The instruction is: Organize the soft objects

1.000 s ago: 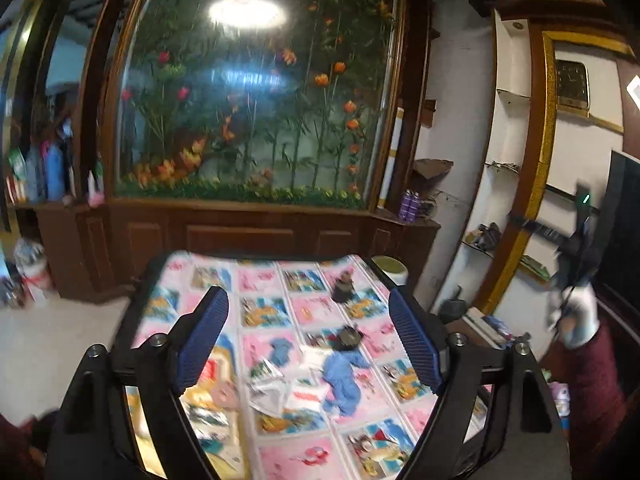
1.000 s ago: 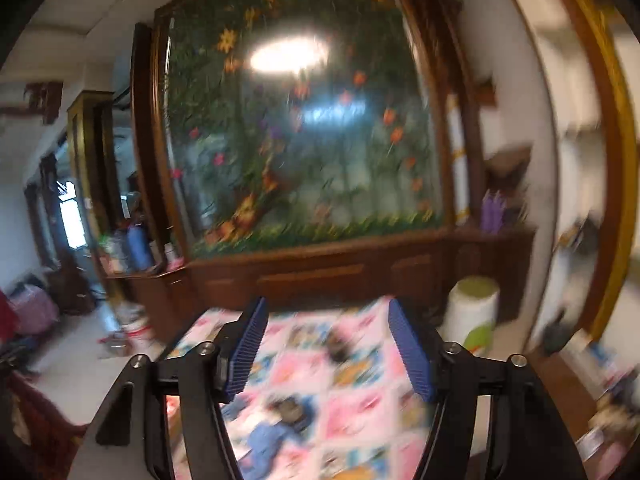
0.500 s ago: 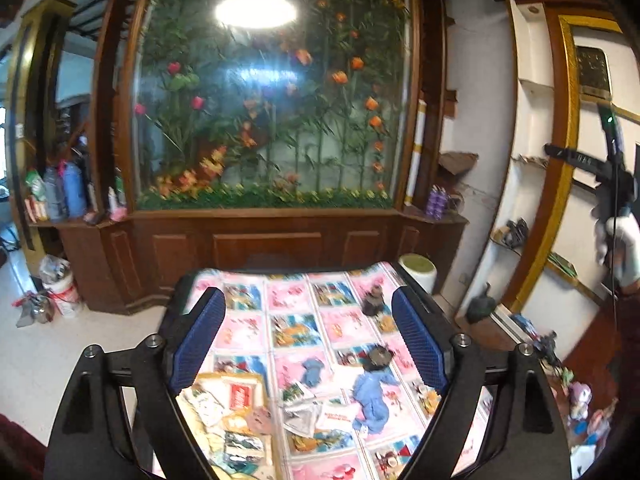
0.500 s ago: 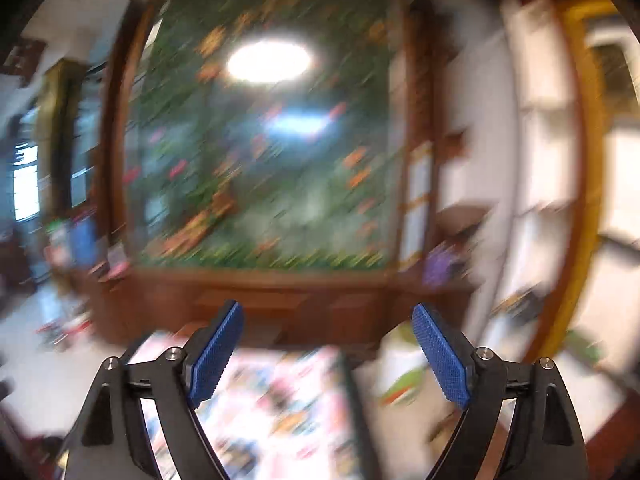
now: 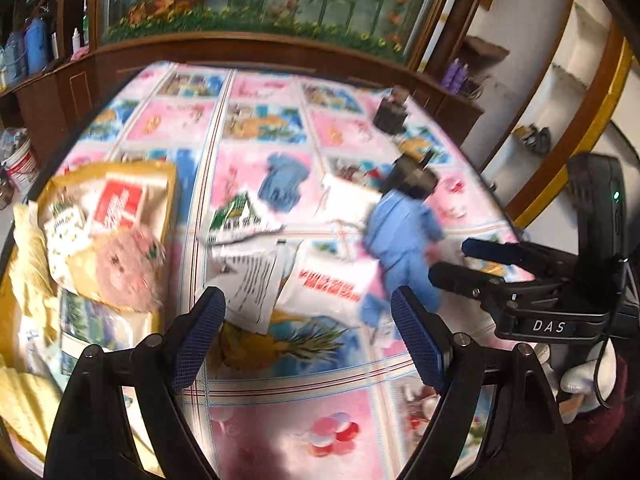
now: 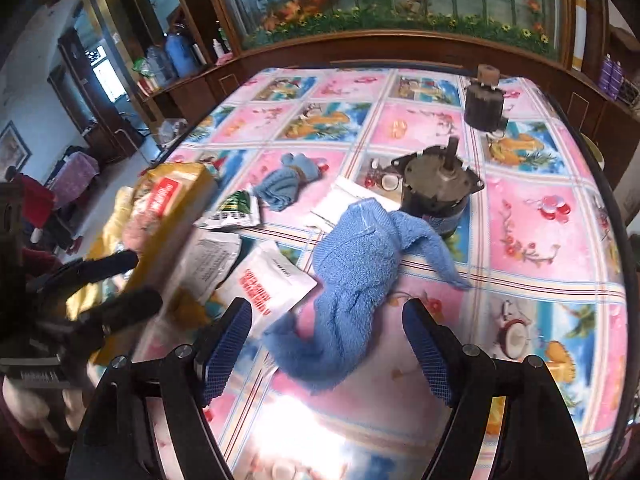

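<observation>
Risk, left to right. At the table's (image 6: 552,216) left edge a yellow bag (image 5: 36,240) is seen already stuffed with packets and a pink soft item (image 5: 128,268); anything added carelessly is likely to slide off or spill it over the edge. Near the middle, loose sachets (image 6: 272,284) lie touching the large blue cloth (image 6: 356,276), so a sachet may be pinched along with it. The cloth's far end rests against a metal motor (image 6: 436,184); the motor may be dragged if the cloth is pulled. A smaller blue cloth (image 6: 288,184) lies apart, toward the far side.

Pose: the left gripper (image 5: 308,336) is held low over the near edge, jaws spread wide, nothing grasped, aimed at the sachets. The right gripper (image 6: 328,344) is angled down just short of the large cloth, jaws released and straddling its near end.
</observation>
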Demonstrator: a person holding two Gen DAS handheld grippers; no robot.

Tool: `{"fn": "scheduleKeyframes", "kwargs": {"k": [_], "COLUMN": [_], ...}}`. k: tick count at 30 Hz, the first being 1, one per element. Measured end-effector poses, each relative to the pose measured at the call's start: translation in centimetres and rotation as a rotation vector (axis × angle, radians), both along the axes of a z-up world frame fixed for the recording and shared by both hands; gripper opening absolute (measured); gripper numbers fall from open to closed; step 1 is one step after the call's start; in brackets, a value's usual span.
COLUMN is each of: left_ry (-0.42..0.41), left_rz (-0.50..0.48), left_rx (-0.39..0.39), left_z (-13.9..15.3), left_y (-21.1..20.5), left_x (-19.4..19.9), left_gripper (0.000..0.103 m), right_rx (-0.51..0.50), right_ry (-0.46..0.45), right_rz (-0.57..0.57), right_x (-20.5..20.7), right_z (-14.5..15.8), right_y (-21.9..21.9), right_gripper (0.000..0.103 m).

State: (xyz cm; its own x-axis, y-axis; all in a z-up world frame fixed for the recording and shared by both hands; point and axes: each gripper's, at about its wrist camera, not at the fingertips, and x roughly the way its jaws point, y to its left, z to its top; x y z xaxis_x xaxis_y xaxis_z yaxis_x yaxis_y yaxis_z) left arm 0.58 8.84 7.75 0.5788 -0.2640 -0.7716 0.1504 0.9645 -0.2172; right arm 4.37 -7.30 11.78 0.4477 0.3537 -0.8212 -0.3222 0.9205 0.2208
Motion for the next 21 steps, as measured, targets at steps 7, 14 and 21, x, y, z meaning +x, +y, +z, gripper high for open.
{"fn": "scheduleKeyframes", "kwargs": {"k": [7, 14, 21], "left_ry": [0.093, 0.094, 0.092], "left_rz": [0.059, 0.026, -0.088], "left_rx": [0.051, 0.119, 0.162], "left_z": [-4.2, -5.3, -5.4], "left_y": [0.6, -0.8, -2.1], "left_x": [3.2, 4.8, 3.0], "left_gripper": [0.085, 0.084, 0.076], "right_rx": [-0.07, -0.125, -0.154], "right_ry": [0.029, 0.06, 0.07], "right_rz": [-0.07, -0.12, -0.214], "right_x": [3.6, 4.0, 3.8], "right_z": [-4.2, -6.0, -6.0], "right_y": [0.7, -2.7, -7.2], "right_gripper": [0.079, 0.063, 0.065]}}
